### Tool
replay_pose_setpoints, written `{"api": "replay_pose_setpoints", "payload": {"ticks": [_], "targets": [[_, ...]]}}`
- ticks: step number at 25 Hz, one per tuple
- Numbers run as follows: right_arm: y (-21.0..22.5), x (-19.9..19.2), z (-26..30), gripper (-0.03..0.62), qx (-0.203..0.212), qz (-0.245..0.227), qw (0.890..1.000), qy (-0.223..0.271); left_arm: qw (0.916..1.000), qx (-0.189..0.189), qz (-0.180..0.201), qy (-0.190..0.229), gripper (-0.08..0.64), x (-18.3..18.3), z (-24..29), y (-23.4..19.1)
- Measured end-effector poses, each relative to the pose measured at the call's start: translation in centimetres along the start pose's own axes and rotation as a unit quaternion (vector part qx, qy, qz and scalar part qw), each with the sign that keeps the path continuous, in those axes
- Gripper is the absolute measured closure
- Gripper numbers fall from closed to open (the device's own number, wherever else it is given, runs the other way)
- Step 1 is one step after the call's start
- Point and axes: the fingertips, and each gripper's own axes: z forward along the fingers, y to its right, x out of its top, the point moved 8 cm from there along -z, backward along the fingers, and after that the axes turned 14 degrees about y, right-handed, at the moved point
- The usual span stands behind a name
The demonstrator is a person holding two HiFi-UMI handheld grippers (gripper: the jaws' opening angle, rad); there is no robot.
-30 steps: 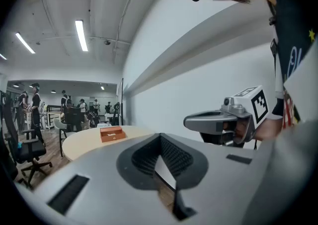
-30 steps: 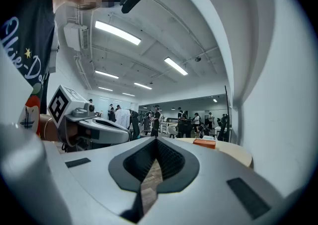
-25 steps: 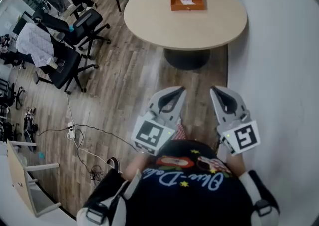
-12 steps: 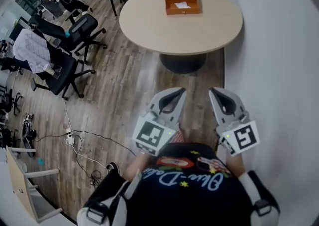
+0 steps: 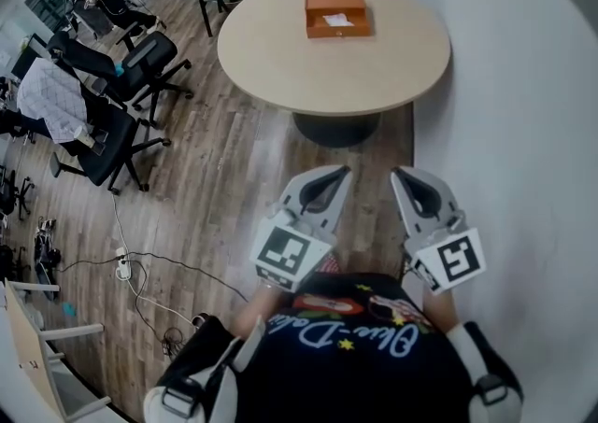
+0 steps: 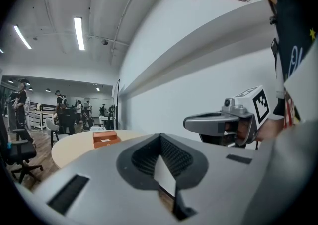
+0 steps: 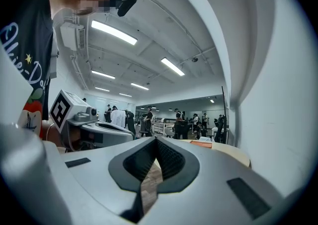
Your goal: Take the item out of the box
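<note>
The round table (image 5: 327,76) and the orange box (image 5: 336,13) on it now sit a bit nearer to the tongs than 1 second ago, so I think the person is walking up to them. The left tongs (image 5: 342,171) and the right tongs (image 5: 397,172) are side by side, close to the person's shirt (image 5: 355,346). Both point at the table. Each one has its 2 jaws pressed together, and there is nothing in them. Only the wood floor (image 5: 234,160) is under them.

The step in hand is the walk to the table; no grab has begun. The box is far ahead of both tongs, more in line with the left tongs, on the far part of the table top. It looks open on top. Inside it lies 1 small white thing (image 5: 337,20), maybe a card; I cannot tell more. Next, the tongs need to get over the box, and 1 must open its jaws enough to pinch that flat thing.
</note>
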Motion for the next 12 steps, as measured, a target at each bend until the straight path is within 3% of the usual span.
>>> {"api": "replay_pose_setpoints", "payload": {"ticks": [12], "targets": [[1.9,-0.2,2.9,0.594,-0.005,-0.004,1.0,-0.002,0.9999,-0.011,-0.004,0.003,0.575,0.0,2.6,-2.8]]}}
